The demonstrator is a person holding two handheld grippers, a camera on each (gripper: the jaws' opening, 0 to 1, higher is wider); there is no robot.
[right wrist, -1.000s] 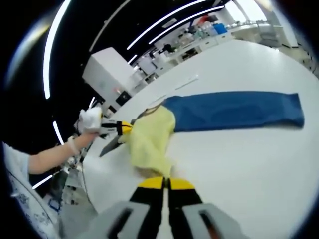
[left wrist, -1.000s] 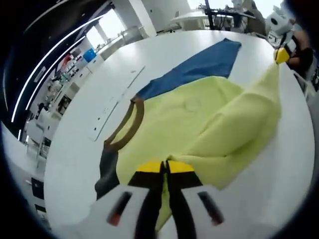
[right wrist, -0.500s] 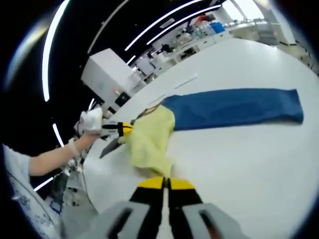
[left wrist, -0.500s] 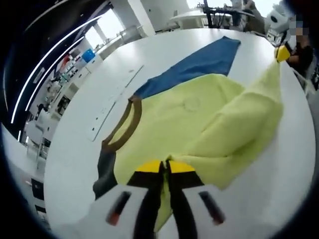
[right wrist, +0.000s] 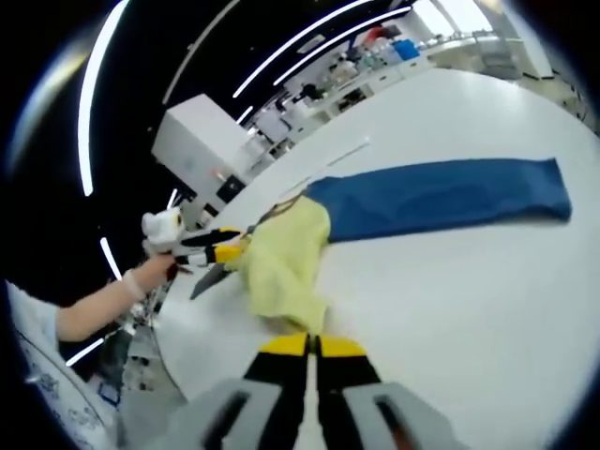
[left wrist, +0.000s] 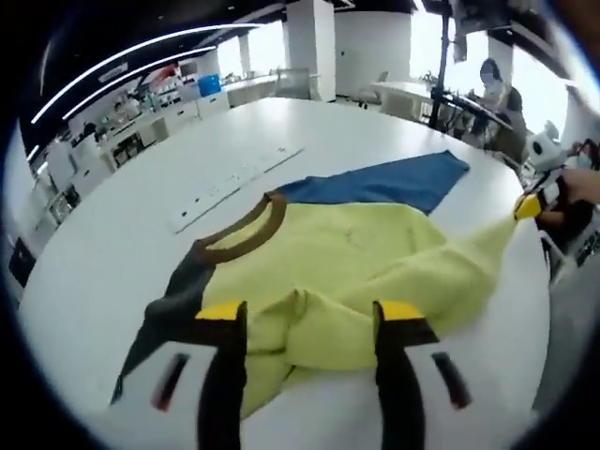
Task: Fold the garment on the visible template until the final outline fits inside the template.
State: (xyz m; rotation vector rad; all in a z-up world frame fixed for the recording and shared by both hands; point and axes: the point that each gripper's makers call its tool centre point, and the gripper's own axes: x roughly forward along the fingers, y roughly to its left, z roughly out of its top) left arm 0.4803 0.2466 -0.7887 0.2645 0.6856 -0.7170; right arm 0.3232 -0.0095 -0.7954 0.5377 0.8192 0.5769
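Observation:
A yellow garment [left wrist: 356, 253] with a brown collar [left wrist: 246, 228], a dark sleeve [left wrist: 164, 314] and a blue sleeve [left wrist: 394, 183] lies on the white table [left wrist: 103, 234]. My left gripper [left wrist: 309, 314] stands open just short of its bunched near hem, with nothing between the jaws. In the left gripper view, my right gripper [left wrist: 528, 206] holds a stretched yellow corner at the right. In the right gripper view, my right gripper [right wrist: 311, 345] is shut on the yellow fabric [right wrist: 281, 272]. Past it lie the blue sleeve [right wrist: 441, 195] and the left gripper [right wrist: 223, 251] in a gloved hand [right wrist: 159, 227].
A thin white strip [left wrist: 230, 180] lies on the table beyond the collar. The table's round edge runs close at the right [left wrist: 548, 281]. Desks, shelves and a seated person [left wrist: 492, 80] fill the background. A white cabinet [right wrist: 202, 141] stands behind the table.
My left gripper has opened and let go of the yellow hem, and its view has swung up and back. The right gripper keeps its hold and has barely moved.

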